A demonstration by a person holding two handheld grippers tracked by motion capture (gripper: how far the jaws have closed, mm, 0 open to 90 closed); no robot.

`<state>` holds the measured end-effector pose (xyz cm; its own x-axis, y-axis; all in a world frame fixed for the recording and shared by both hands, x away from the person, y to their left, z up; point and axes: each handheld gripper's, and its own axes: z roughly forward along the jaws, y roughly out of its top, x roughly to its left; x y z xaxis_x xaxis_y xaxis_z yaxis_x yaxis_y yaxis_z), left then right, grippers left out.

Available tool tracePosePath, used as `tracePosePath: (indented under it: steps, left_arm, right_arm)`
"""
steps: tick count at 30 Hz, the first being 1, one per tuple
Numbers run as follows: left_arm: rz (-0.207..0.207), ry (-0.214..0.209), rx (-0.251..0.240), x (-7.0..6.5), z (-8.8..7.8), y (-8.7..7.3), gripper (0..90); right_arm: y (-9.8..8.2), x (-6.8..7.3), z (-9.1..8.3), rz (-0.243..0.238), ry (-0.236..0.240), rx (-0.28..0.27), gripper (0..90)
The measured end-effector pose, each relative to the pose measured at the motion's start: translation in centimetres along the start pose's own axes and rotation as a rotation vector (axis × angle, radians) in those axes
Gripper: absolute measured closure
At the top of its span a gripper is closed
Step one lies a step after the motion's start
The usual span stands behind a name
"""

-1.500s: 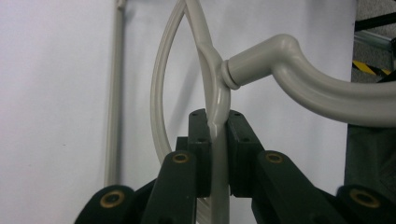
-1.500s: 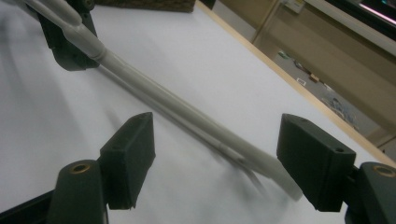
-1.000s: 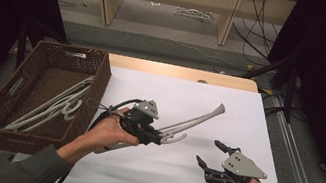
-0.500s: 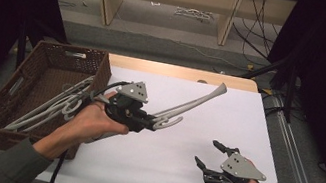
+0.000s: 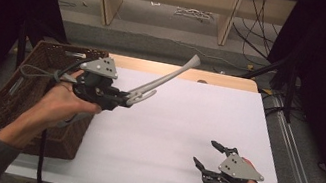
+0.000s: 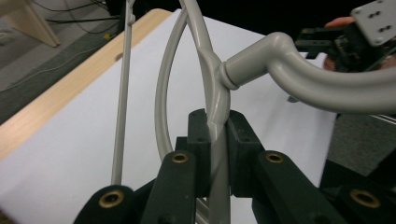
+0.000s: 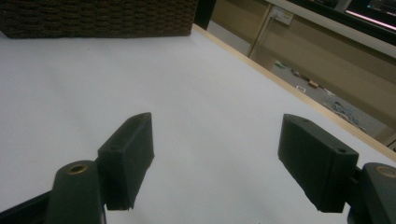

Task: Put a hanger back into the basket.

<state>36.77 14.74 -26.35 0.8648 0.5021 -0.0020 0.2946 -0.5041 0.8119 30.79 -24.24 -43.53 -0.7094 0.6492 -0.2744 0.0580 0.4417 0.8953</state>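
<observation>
My left jaws (image 6: 215, 140) are clamped on a grey hanger (image 6: 205, 70), gripping it beside its hook and holding it in the air, tilted up over the desk (image 5: 185, 126) next to the basket (image 5: 5, 109). My right jaws (image 7: 217, 158) stand wide apart with nothing between them, low over the desk's near right part.

The basket (image 5: 23, 97) sits at the table's (image 5: 182, 140) left edge, partly under the left gripper (image 5: 121, 98), which is up above the table's left side. A hanger (image 5: 165, 79) sticks out from its jaws, slanting up toward the far edge. The right gripper (image 5: 205, 155) is low at the near right, well apart. Shelves (image 5: 167, 1) stand beyond the table.
</observation>
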Motion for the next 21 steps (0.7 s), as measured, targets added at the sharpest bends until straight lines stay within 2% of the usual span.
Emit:
tracePosePath:
  steps: [1,3,7,12,14,16,18,19,21]
  left_arm:
    - [-0.015,0.024,-0.001,0.7,-0.6,-0.5,81.8]
    - [-0.006,0.058,0.012,1.5,-1.2,-1.0,81.7]
    - [-0.005,0.105,0.035,2.9,-2.1,-2.2,81.7]
    - [-0.010,0.158,0.037,4.9,-2.9,-4.0,81.7]
    - [-0.006,0.207,0.040,5.7,-3.3,-4.7,81.6]
    - [-0.018,0.204,0.042,6.5,-3.7,-5.5,81.6]
    - [-0.056,0.239,0.039,7.3,-4.1,-6.4,81.7]
    - [-0.043,0.253,0.040,7.9,-4.3,-6.7,81.7]
    - [-0.063,0.264,0.040,8.6,-4.7,-7.5,81.7]
  right_arm:
    - [0.0,0.0,0.0,0.002,0.001,0.000,27.7]
    - [-0.1,0.0,0.1,0.004,-0.007,-0.004,27.7]
    - [-0.1,0.0,0.1,0.004,-0.008,-0.004,27.6]
    - [-0.1,0.1,0.2,0.005,-0.005,-0.007,27.2]
    - [-0.1,0.1,0.1,-0.002,-0.001,-0.002,27.2]
    - [-0.1,0.0,0.2,-0.001,-0.002,-0.004,27.1]
    - [-0.1,0.1,0.2,0.003,0.000,-0.003,27.1]
    - [-0.1,0.1,0.2,0.001,0.000,-0.001,27.1]
    - [-0.1,0.1,0.2,0.001,0.000,-0.002,27.1]
